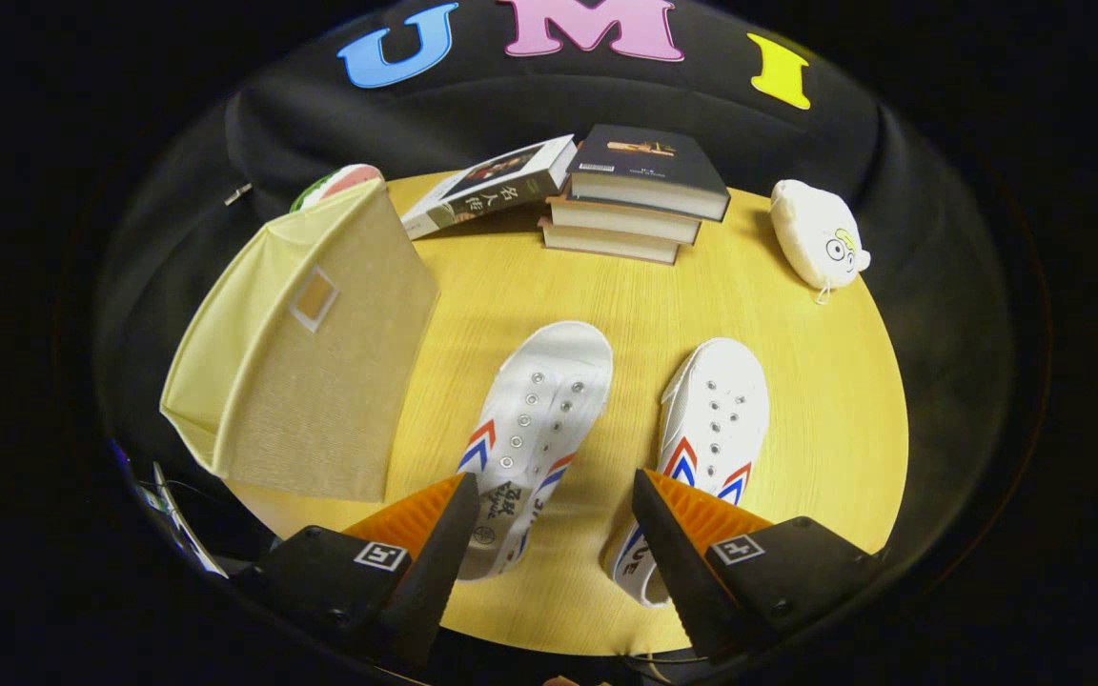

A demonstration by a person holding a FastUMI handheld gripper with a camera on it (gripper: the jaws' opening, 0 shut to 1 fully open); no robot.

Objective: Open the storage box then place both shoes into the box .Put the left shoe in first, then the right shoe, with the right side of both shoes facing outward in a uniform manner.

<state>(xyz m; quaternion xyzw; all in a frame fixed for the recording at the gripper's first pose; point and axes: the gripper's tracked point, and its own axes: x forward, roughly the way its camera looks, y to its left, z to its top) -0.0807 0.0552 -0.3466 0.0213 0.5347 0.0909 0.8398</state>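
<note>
Two white canvas shoes with red and blue chevrons lie on a round wooden table [797,448], toes pointing away from me. The left shoe [535,419] lies just ahead of the gap between my fingers, its heel reaching in between them. The right shoe [706,433] lies beside it, its heel partly hidden by the right finger. A beige fabric storage box [320,353] stands to the left of the shoes with its lid closed. My gripper [557,495] hovers above the shoes' heels, open, with nothing held.
A stack of books [640,195] stands at the table's far side, with another book [492,186] leaning against it on the left. A white plush toy [816,233] lies at the far right. A red and green thing [335,184] peeks out behind the box.
</note>
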